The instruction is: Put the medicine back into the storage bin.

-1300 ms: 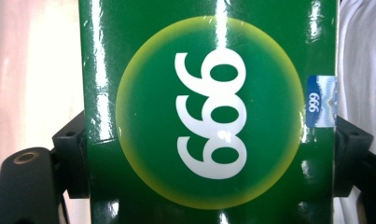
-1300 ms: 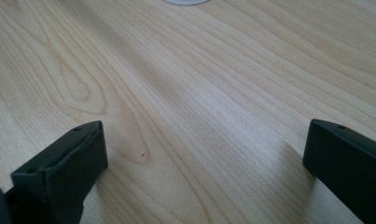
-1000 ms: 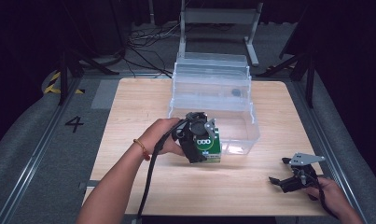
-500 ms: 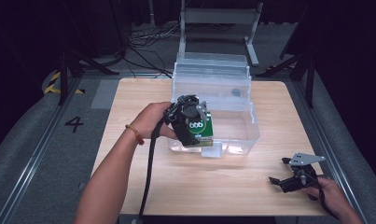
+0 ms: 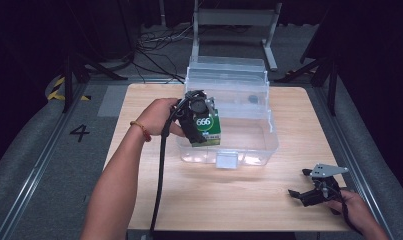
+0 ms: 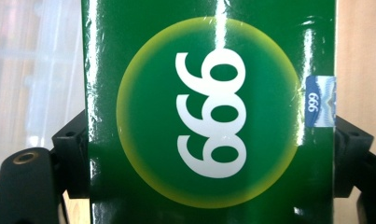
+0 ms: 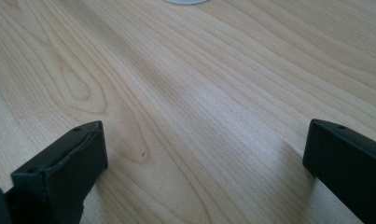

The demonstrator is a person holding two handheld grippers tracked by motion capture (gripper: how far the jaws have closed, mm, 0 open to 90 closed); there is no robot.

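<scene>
A green box (image 5: 207, 128) printed with a white "666" hangs at the near-left corner of a clear plastic bin (image 5: 249, 145), above its rim. My left gripper (image 5: 199, 129) is shut on this box; in the left gripper view the green box (image 6: 209, 112) has a black jaw pressed on each side. My right gripper (image 5: 299, 195) rests low on the table near its front right corner, held by a hand. In the right gripper view its jaws stand wide apart over bare wood, and the right gripper (image 7: 204, 163) is open with nothing between them.
The wooden table (image 5: 154, 105) carries the bin at its middle, with a small dark round thing (image 5: 252, 99) inside near the back. The bin's lid (image 5: 227, 65) stands up behind it. A cable (image 5: 161, 170) trails down from the left gripper along the forearm.
The left hand has carried the green box up and away from me, from the table in front of the bin to above its near-left corner. The right gripper has stayed put.
</scene>
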